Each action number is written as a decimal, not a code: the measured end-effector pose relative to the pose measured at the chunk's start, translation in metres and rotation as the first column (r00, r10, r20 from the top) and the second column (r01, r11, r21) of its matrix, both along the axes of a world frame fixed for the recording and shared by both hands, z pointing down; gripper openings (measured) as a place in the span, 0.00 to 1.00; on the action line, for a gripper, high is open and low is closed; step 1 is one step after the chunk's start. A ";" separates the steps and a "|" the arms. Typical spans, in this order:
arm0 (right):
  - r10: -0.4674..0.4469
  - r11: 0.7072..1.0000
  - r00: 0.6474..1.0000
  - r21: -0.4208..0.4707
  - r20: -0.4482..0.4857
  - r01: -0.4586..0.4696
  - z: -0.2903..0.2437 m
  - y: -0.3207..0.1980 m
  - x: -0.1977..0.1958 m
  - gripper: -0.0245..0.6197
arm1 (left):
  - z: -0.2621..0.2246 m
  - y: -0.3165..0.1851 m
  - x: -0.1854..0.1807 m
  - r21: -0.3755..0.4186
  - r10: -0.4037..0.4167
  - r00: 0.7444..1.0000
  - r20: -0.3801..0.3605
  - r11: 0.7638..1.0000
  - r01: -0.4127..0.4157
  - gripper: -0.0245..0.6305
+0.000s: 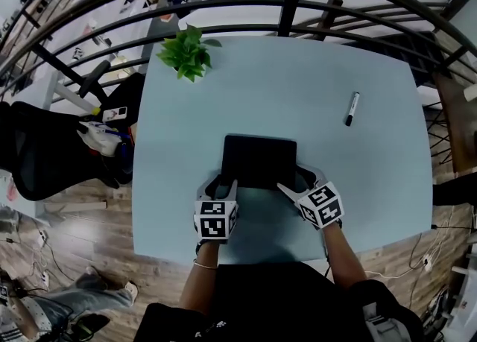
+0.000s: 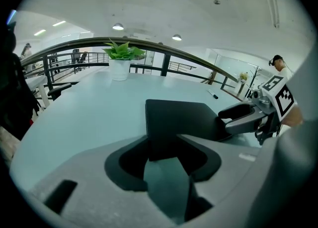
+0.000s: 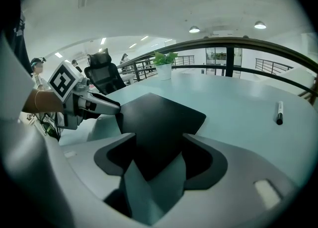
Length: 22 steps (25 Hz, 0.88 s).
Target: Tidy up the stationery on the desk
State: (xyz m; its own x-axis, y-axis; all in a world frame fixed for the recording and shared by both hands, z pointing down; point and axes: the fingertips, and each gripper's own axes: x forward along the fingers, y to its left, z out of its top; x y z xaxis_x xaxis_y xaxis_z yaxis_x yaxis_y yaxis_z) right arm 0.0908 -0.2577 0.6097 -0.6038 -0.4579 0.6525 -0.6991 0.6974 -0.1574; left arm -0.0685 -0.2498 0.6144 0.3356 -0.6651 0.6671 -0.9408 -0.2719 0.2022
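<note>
Left gripper (image 1: 226,188) and right gripper (image 1: 297,184) are equally near, jaws apart and unclamped. Each straddles a near corner of the black notebook (image 1: 259,160) at twelve o'clock on the desk (image 1: 365,184); its long side runs nine to three. A pen (image 1: 352,108) lies at two o'clock.

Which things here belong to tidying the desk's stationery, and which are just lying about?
Job in hand: pad; marker.
Just lying about: plant; chair.
</note>
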 end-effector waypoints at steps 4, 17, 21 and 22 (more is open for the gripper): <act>-0.057 0.998 0.997 0.014 -0.049 0.057 -0.002 0.001 0.004 0.48 | -0.003 0.003 -0.005 0.000 -0.030 0.999 0.014 1.000 0.030 0.31; -0.288 0.953 0.957 0.085 -0.036 0.291 -0.028 -0.064 -0.043 0.48 | -0.011 0.041 0.022 -0.082 -0.128 0.970 -0.208 0.990 0.113 0.32; -0.309 0.950 0.951 0.046 -0.028 0.310 -0.014 -0.078 -0.051 0.48 | -0.002 0.041 0.029 -0.113 -0.134 0.965 -0.226 0.987 0.111 0.32; -0.309 0.950 0.951 0.035 -0.020 0.310 -0.011 -0.081 -0.052 0.48 | -0.001 0.040 0.030 -0.117 -0.136 0.963 -0.231 0.987 0.112 0.32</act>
State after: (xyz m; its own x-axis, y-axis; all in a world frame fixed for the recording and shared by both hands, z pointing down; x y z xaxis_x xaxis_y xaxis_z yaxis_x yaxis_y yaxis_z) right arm 0.0390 -0.3385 0.5986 -0.7108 -0.2743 0.6477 -0.4498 0.8852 -0.1188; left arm -0.0381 -0.2100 0.6135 0.4120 -0.6443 0.6443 -0.8872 -0.1225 0.4448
